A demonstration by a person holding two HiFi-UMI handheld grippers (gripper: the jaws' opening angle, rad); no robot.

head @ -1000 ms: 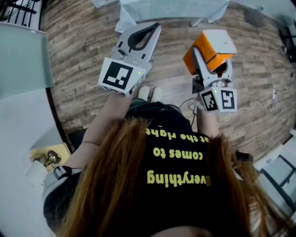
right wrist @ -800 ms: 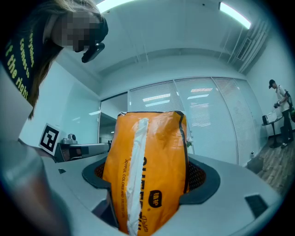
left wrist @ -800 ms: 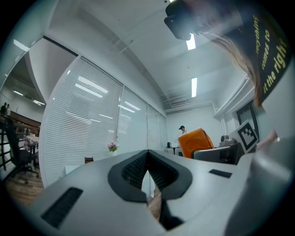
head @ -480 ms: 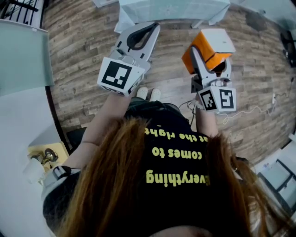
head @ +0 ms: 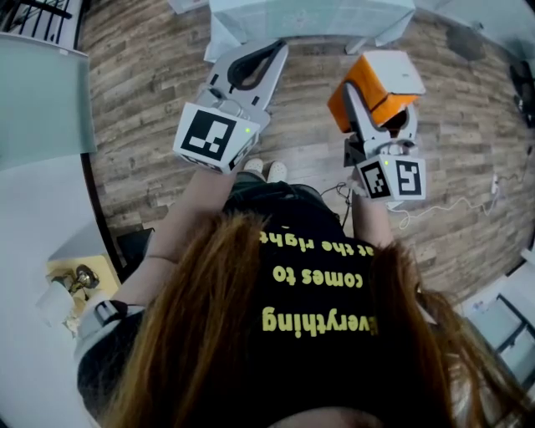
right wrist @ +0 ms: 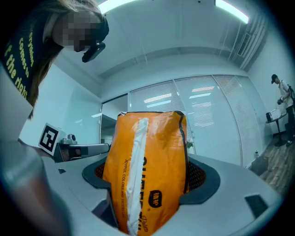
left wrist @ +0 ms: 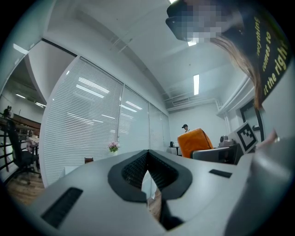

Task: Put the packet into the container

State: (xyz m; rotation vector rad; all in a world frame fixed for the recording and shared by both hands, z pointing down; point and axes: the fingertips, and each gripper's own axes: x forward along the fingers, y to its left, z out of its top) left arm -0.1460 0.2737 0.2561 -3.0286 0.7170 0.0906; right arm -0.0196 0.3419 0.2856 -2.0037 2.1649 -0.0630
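**Packet in transit, grip unchanged**

Very little changes across the last second, and what does change is position, not grip. In the head view both grippers edge a little up and left over the wood floor (head: 142, 100), towards the pale tabletop (head: 309, 15) at the top of the frame, and the person's shoes (head: 263, 170) shift below them. The person looks to be walking the load forward.

The right gripper (right wrist: 150, 184) keeps its hold throughout. Its jaws stand wide but clamped on the orange packet (head: 376, 84), which sits upright between the pads with its white seam facing the camera. The packet's pose in the jaws matches the earlier frames, with no visible slip or tilt. The left gripper (head: 276, 50) is the same as before too — tips together, nothing between them — and travels alongside, well apart from the packet.

For the task, the pick-up looks done and the carry is under way. No container shows in any view, so the drop-off is still ahead. Whether the container sits on the tabletop cannot be told.
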